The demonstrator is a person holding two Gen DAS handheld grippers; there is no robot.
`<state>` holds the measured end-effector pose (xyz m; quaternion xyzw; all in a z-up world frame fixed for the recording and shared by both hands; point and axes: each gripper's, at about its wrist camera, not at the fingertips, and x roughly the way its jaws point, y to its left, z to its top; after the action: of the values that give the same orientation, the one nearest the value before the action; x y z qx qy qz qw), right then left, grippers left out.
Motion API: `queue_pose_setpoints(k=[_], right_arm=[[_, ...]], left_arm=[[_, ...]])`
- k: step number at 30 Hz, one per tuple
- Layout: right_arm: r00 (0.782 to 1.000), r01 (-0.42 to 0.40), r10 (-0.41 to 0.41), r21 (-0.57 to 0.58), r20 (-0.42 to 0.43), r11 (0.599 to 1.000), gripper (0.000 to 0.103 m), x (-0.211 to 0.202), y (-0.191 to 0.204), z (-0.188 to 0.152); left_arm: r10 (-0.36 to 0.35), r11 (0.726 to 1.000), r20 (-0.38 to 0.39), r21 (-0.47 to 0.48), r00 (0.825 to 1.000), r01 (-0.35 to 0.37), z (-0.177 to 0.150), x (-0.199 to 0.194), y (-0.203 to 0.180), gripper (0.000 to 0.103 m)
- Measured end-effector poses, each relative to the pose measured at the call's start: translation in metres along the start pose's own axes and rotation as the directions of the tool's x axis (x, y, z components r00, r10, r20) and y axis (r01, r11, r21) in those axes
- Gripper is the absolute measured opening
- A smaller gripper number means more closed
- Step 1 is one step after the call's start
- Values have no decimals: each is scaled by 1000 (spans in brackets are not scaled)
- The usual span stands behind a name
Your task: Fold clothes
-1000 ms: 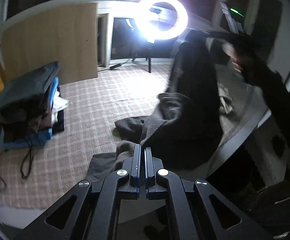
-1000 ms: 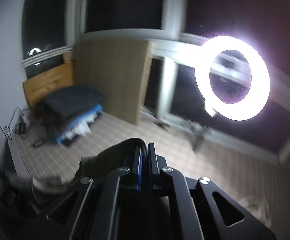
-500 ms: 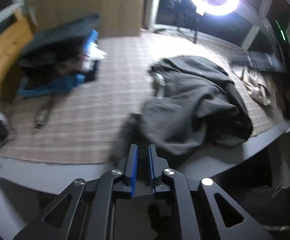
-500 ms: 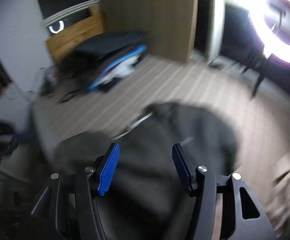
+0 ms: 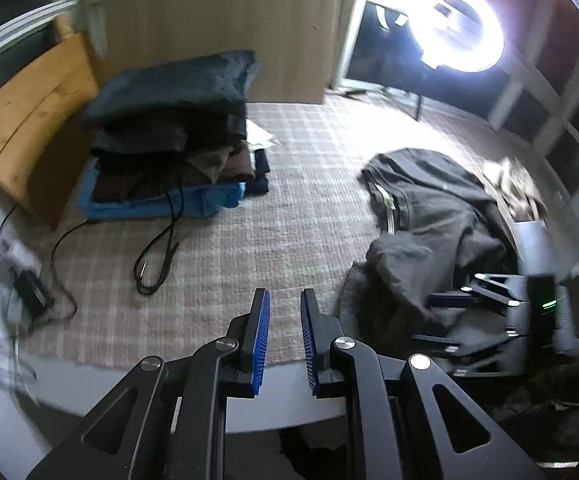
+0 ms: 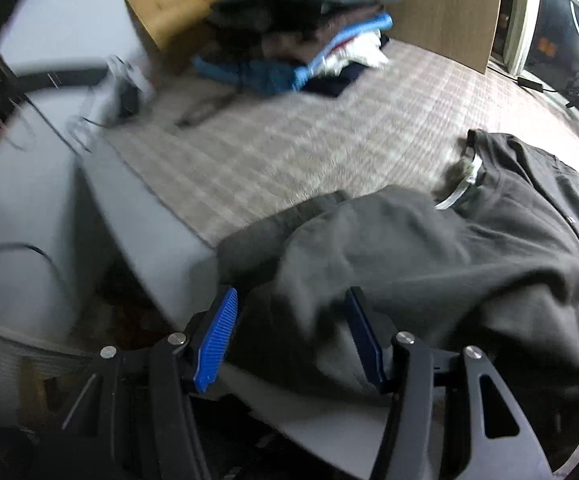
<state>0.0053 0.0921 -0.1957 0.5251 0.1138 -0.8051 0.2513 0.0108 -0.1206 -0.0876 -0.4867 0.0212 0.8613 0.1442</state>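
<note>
In the left wrist view, out at nine o'clock, a black power adapter (image 5: 29, 298) sits tangled in its cables on the pale table (image 5: 89, 384). At ten o'clock a stack of folded clothes (image 5: 169, 136) rises on the checked cloth (image 5: 269, 216), dark pieces on top, brown in the middle, blue at the bottom, with a black cord (image 5: 161, 256) looping off its front. Behind it stands a wooden board (image 5: 217, 28). Dead centre at six o'clock, the left gripper (image 5: 283, 306) hangs over the near edge of the cloth, blue pads a narrow gap apart, nothing between them. At one o'clock a ring light (image 5: 455, 26) blazes. At three o'clock the dark grey garment (image 5: 429, 236) lies crumpled on the cloth, pale zipper strip showing, and the right gripper (image 5: 445, 324) comes in low at four o'clock against its near edge.

Over to the right wrist view, blurred: the folded stack (image 6: 301, 36) sits at twelve o'clock, checked cloth (image 6: 289, 152) across the middle. The right gripper (image 6: 291, 312) is at six o'clock, jaws standing wide apart, having just been opening. The grey garment (image 6: 449, 264) spreads from centre to four o'clock, a fold of it bulging up between the fingers; whether the pads touch it I cannot tell.
</note>
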Motion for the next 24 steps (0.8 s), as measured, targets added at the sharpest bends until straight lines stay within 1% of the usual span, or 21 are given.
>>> queue_pose_setpoints(k=[1,2,3,4,6,8,10,12,14,17,19,20,21,22,23,24], right_arm=[[1000,7,-7,13,1,1000,51,4,-2,-1],[1000,11,-11,26,5,1000,27,7,-4,-2],[1000,11,-12,57,7,998,12,6,-11,-5],[1000,4,-5,86,14,996,6,0,-18,-8],[999,-16,11,136,37,991,5,-17,-34,-13],[996,24,-39,172,82,985,5,-52,-55,-23],[986,110,-132,207,98,972,4,-94,-82,-36],[969,189,-223,263,103,946,4,-136,-112,-50],[939,288,-330,303,97,908,4,-172,-146,-63],[883,417,-466,359,58,835,4,-218,-207,-82],[860,466,-511,388,14,795,4,-235,-262,-94],[836,513,-548,379,-16,771,4,-236,-288,-98],[818,553,-573,357,-59,753,5,-230,-311,-99],[780,618,-608,321,-144,717,9,-218,-345,-105],[755,654,-621,310,-209,690,27,-207,-369,-110],[729,684,-629,300,-270,665,34,-197,-392,-115]], left_arm=[[-3,1000,-7,22,1000,3,3,2,4,15],[-12,999,-12,44,1000,13,6,5,9,15],[-25,998,-16,60,1000,26,10,8,11,15],[-39,996,-21,75,999,40,13,11,12,15],[-67,990,-24,125,997,70,22,19,11,15],[-91,982,-22,166,996,94,31,26,6,15],[-122,972,-24,201,992,124,40,34,-2,15],[-155,957,-31,244,987,158,51,43,-16,15],[-176,943,-36,279,984,179,60,53,-33,15],[-208,923,-50,320,977,213,73,63,-61,15],[-212,911,-56,351,976,218,79,69,-82,15],[-217,903,-62,367,974,225,83,73,-94,15],[-221,898,-70,374,973,231,88,78,-105,15],[-224,895,-78,378,972,236,93,84,-116,15],[-222,890,-88,388,971,239,101,90,-129,15],[-219,885,-98,400,971,240,108,98,-143,15]])
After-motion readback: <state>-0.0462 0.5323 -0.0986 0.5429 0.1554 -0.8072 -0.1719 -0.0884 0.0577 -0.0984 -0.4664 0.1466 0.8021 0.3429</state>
